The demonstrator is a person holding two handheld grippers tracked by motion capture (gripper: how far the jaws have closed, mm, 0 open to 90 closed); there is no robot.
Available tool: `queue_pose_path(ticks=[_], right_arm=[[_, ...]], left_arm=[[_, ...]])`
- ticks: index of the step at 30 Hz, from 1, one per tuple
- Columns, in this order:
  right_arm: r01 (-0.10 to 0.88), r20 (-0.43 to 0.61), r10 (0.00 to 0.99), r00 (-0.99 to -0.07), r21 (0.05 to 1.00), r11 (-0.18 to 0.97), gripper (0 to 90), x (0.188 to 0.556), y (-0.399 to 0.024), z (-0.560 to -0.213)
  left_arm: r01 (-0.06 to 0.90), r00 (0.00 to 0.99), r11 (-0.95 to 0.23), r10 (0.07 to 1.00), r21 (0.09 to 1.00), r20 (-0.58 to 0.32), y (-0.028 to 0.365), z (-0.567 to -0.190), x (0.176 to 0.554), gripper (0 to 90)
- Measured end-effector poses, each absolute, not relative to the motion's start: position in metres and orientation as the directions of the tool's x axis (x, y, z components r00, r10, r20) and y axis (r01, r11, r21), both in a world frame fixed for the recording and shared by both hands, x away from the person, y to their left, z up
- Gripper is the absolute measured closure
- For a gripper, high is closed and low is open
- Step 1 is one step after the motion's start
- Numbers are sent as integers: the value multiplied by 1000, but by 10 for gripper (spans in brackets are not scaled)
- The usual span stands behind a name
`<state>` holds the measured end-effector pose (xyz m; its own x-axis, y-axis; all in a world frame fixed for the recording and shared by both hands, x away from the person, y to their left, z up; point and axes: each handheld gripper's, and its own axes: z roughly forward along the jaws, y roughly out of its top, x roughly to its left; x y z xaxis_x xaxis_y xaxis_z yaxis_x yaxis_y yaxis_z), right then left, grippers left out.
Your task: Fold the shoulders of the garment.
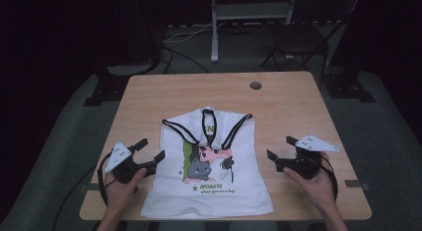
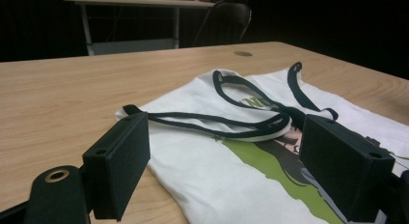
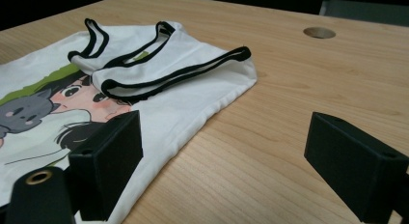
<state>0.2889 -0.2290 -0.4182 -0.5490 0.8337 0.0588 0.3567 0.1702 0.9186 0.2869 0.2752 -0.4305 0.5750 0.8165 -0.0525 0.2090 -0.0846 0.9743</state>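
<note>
The white sleeveless cotton top with black trim (image 1: 209,166) is judged light and limp; its side hems, just inside each tool, suit pinching. The left tool (image 1: 149,152) and right tool (image 1: 279,147) are held apart, empty.

A tank top (image 1: 209,164) is spread flat on the table (image 1: 149,96), at the six o'clock half of its top. The left gripper (image 1: 152,151) is placed at nine o'clock of the tank top, the right gripper (image 1: 278,147) at three o'clock. A cable hole (image 1: 256,85) is set at one o'clock, well apart.
</note>
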Motion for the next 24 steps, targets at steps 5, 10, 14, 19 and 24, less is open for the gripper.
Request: queue_pose_path(ticks=[5, 10, 14, 19, 24], right_arm=[[355, 54, 841, -539, 920, 169, 127, 285, -234, -417], [356, 69, 855, -513, 924, 140, 127, 277, -243, -420], [358, 74, 865, -495, 925, 126, 127, 273, -251, -422], [351, 80, 874, -480, 930, 108, 127, 268, -260, -421], [346, 88, 879, -469, 934, 91, 127, 266, -264, -418]], left_arm=[[218, 568, -77, 821, 973, -63, 279, -433, 286, 184], [219, 563, -71, 824, 973, -66, 280, -434, 286, 184], [220, 563, -72, 824, 973, -66, 279, -435, 287, 184], [225, 566, -76, 822, 971, -66, 276, -436, 288, 184], [223, 572, -81, 818, 971, -63, 275, -436, 289, 184]])
